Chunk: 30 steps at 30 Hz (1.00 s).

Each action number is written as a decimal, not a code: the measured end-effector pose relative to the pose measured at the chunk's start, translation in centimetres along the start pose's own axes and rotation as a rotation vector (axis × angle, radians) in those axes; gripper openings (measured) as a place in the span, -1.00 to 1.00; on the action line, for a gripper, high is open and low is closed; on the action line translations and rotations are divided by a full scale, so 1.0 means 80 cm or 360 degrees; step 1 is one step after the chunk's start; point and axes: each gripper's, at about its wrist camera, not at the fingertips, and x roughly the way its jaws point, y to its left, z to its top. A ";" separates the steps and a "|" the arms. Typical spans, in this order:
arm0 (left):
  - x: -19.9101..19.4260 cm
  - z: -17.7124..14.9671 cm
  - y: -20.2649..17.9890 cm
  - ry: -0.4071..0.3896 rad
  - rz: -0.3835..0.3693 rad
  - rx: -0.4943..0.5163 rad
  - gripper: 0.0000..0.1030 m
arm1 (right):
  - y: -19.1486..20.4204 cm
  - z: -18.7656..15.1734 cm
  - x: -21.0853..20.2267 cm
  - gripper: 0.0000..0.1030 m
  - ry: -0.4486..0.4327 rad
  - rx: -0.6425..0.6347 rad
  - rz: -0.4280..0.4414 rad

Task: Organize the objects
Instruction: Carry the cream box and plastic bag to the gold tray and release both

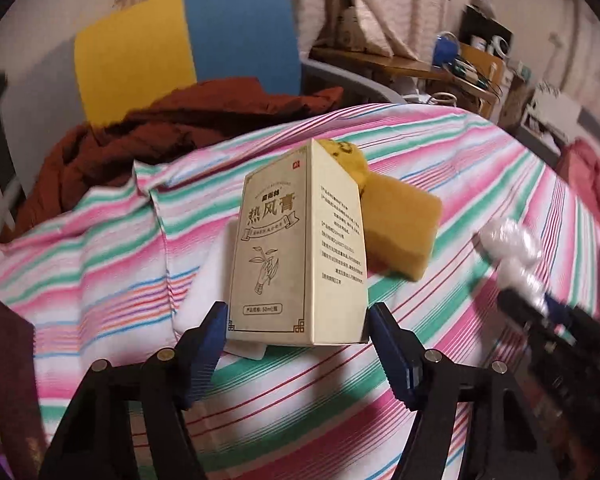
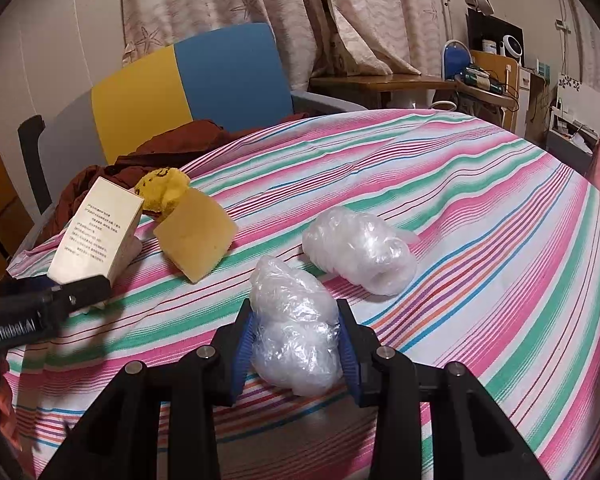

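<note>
Box (image 1: 300,248) between left hand-held gripper (image 1: 296,344) pads, seemingly clamped.

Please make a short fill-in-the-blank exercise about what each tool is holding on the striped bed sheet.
1. The left tool grips a cream-coloured ____.
2. The right tool is closed on a crumpled clear ____ bag.
3. A second such bag lies on the ____ sheet.
4. The sponge beside the box is ____ in colour.

Missing words: box; plastic; striped; yellow
</note>
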 end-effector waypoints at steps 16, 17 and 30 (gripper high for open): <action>-0.071 -0.073 0.034 -0.0328 -0.0020 -0.0041 0.37 | 0.033 -0.003 -0.019 -0.27 -0.0065 -0.0190 -0.0002; -0.075 -0.078 0.034 -0.0338 -0.0017 -0.0030 0.37 | 0.039 -0.005 -0.022 -0.27 -0.0058 -0.0203 0.0020; -0.140 -0.139 0.065 -0.0412 -0.0044 -0.0047 0.37 | 0.126 -0.054 -0.062 -0.27 0.0053 -0.0207 0.0334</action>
